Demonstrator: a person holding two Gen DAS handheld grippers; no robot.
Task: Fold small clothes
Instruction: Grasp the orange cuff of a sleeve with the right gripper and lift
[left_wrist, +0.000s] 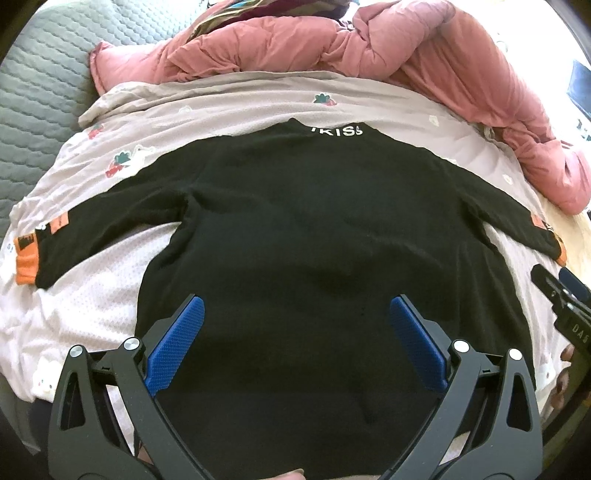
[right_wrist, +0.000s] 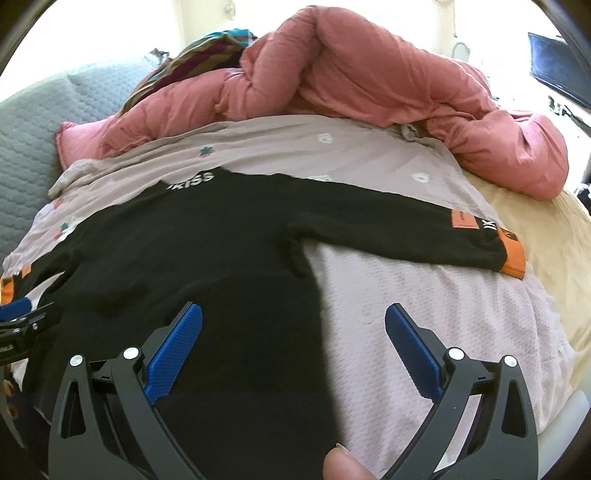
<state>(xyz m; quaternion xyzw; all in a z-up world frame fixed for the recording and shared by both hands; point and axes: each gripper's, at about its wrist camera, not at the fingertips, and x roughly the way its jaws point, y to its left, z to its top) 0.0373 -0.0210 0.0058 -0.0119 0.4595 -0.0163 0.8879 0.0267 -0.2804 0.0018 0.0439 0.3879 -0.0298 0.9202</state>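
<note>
A black long-sleeved top (left_wrist: 295, 221) lies spread flat across the middle of both views, back side up, its collar with white lettering (left_wrist: 338, 130) toward the top of the frame and its hem running out of sight at the bottom edge between the gripper arms. It rests on a pale lilac printed sheet (left_wrist: 229, 110), with a bunched pink quilt (left_wrist: 369, 48) behind it along the upper part of the frame and a grey quilted cover (left_wrist: 40, 92) at the upper left. Both sleeves stretch outward, each ending in an orange cuff (right_wrist: 511, 258). The left gripper (left_wrist: 295, 317) hovers over the lower body of the top, jaws spread wide and holding nothing; the right gripper (right_wrist: 293, 323) is likewise wide open and empty, straddling the garment's right side seam so that one blue pad (right_wrist: 173, 354) sits over black cloth and the other over bare sheet. The fabric looks like a soft, light knit, limp rather than stiff, so it will likely sag and drag on the sheet if lifted by one point. A sensible hold seems to be a pinch through a single layer at the sleeve cuff or the shoulder seam, or at the hem corners, keeping the cloth taut between both grippers so the fold line stays straight
</note>
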